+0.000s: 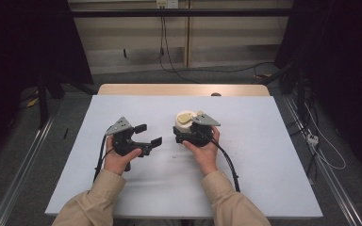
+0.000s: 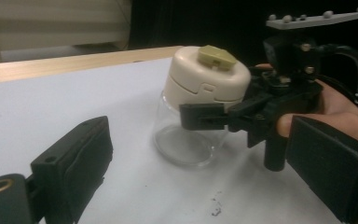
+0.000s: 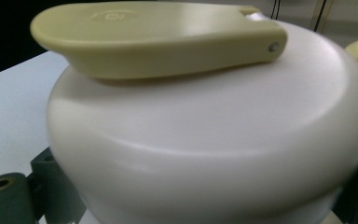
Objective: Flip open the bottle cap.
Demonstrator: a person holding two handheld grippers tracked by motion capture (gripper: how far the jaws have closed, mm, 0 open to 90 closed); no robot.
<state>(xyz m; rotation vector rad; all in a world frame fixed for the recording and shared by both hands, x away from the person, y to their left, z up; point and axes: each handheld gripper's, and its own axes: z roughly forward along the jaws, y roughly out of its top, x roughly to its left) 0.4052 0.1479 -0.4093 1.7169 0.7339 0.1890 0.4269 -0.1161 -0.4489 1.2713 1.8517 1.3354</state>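
Note:
A clear glass jar [image 1: 185,120] with a cream lid and an olive-green flip handle stands upright near the middle of the white table sheet [image 1: 264,165]. My right gripper [image 1: 181,135] is shut on the jar, its jaws clamped on the glass body just under the lid [image 2: 205,77]. In the right gripper view the lid [image 3: 214,135] and handle [image 3: 158,37] loom very close, with one black finger [image 3: 46,182] at the lower left. My left gripper [image 1: 149,135] hovers open to the left of the jar, apart from it, its jaws wide with nothing between its pads [image 2: 74,158].
The wooden table edge [image 1: 184,89] runs behind the sheet. A small dark smudge [image 2: 216,210] marks the sheet in front of the jar. Cables [image 1: 169,56] lie on the floor beyond the table, and metal rails [image 1: 23,160] flank it.

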